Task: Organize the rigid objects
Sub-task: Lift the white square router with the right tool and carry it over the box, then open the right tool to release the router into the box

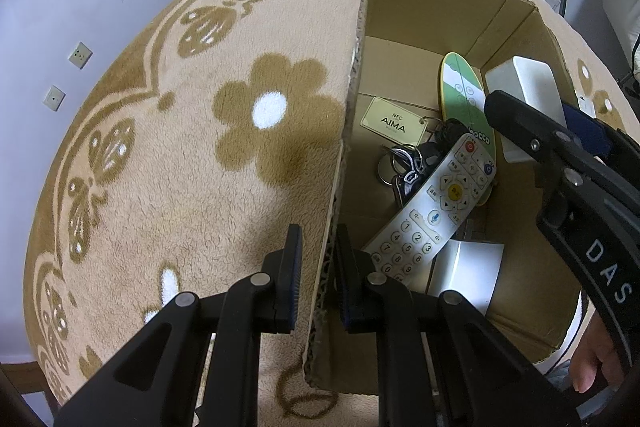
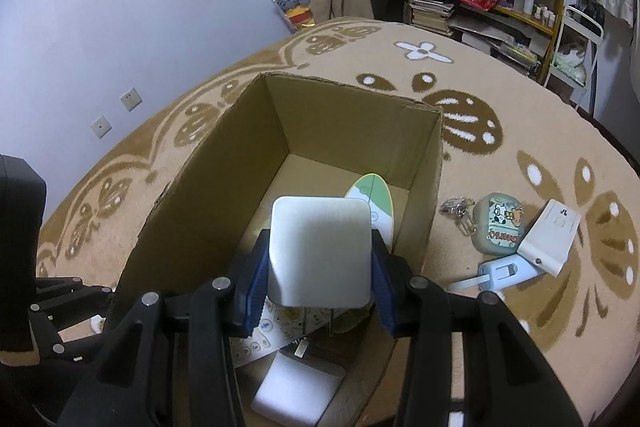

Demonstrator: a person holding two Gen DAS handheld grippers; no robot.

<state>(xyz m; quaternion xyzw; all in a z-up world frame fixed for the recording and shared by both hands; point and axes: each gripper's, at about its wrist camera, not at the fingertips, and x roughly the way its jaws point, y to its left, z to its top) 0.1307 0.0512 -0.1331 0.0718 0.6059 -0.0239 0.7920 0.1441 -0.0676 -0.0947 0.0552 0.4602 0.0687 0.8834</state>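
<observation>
Holding a white rounded-square plastic block (image 2: 319, 251) above the open brown cardboard box (image 2: 224, 163), right gripper (image 2: 318, 279) pads clamp its two sides. Left gripper (image 1: 316, 259) jaws pinched on the box's left wall. White keypad remote (image 1: 432, 211) lies inside the box.

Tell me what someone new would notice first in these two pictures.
The open cardboard box on the flower-patterned rug stands out first, with the right gripper holding a white block over it. The left gripper pinches the box's near wall, and a white remote lies inside over some keys.
</observation>
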